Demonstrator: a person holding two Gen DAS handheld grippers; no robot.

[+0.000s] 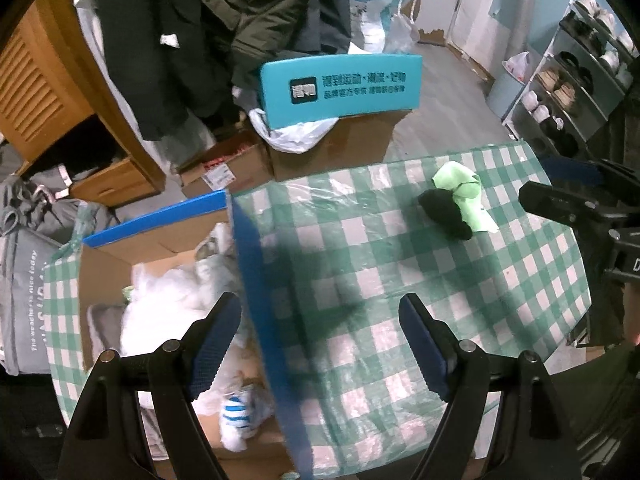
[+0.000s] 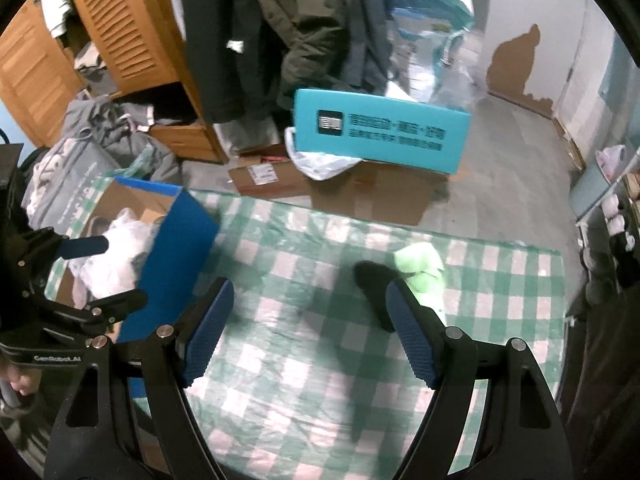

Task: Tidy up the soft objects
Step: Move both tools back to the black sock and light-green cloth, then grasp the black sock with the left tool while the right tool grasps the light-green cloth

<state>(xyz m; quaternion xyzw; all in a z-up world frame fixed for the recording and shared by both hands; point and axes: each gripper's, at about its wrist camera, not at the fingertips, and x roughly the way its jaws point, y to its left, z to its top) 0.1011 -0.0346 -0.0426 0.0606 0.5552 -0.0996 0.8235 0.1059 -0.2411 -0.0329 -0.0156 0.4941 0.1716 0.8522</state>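
Observation:
A black soft item [image 1: 445, 212] [image 2: 374, 286] lies against a light green cloth [image 1: 468, 192] [image 2: 424, 270] on the green checked tablecloth [image 1: 360, 264] [image 2: 304, 344]. A blue-edged cardboard box [image 1: 248, 280] [image 2: 176, 248] at the table's left holds white fluffy items [image 1: 172, 300] [image 2: 116, 248] and a blue-striped sock [image 1: 236, 416]. My left gripper [image 1: 320, 344] is open and empty, straddling the box's right wall. My right gripper [image 2: 308, 332] is open and empty above the cloth, its right finger next to the black item. Each gripper shows at the other view's edge.
Behind the table stand a teal box [image 1: 340, 88] [image 2: 380, 132] on cardboard boxes, hanging dark coats [image 1: 224, 20], a wooden cabinet [image 1: 44, 80] and grey bags [image 1: 28, 280]. A shoe rack [image 1: 576, 80] stands at the right.

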